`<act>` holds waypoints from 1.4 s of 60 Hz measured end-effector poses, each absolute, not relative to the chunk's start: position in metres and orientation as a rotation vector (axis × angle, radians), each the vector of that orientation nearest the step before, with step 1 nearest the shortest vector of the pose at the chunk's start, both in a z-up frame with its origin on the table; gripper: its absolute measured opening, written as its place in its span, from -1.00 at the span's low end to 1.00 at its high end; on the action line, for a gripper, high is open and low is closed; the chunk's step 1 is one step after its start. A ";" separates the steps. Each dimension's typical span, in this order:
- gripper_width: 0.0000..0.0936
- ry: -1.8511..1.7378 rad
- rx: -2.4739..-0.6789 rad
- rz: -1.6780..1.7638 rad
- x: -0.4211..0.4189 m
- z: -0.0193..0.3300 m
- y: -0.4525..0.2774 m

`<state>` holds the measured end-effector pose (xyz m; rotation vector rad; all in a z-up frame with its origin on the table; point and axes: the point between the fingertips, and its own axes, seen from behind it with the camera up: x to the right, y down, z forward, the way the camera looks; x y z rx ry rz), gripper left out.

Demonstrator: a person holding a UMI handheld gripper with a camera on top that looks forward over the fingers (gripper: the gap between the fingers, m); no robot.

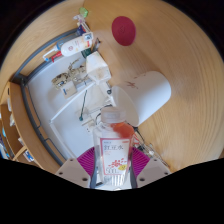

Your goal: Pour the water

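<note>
Gripper (113, 168) clamped on a labelled bottle (113, 150), held upright between the fingers; tip it slowly toward the white cup (97, 68) beyond, keeping your grip firm

The jaws grip a clear labelled bottle (113, 150) above a white table (55, 105).

bottle (112, 152): clear glossy plastic (paper label) | table (185, 60): matt wood

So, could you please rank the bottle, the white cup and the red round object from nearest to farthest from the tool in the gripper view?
1. Bottle: between the fingers of the tool.
2. White cup: beyond the bottle, slightly right.
3. Red round object: farthest, at the table's far side.
</note>
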<state>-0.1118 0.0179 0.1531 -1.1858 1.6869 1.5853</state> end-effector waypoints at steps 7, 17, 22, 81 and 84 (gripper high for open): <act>0.01 1.619 -1.263 1.554 -0.115 0.158 0.016; 0.01 1.183 -1.554 1.292 -0.103 0.201 0.008; 0.00 0.913 -1.675 1.025 -0.074 0.228 0.002; 0.14 0.223 -1.808 -0.120 0.132 0.092 0.018; 0.17 0.207 -1.805 -0.130 0.132 0.092 0.018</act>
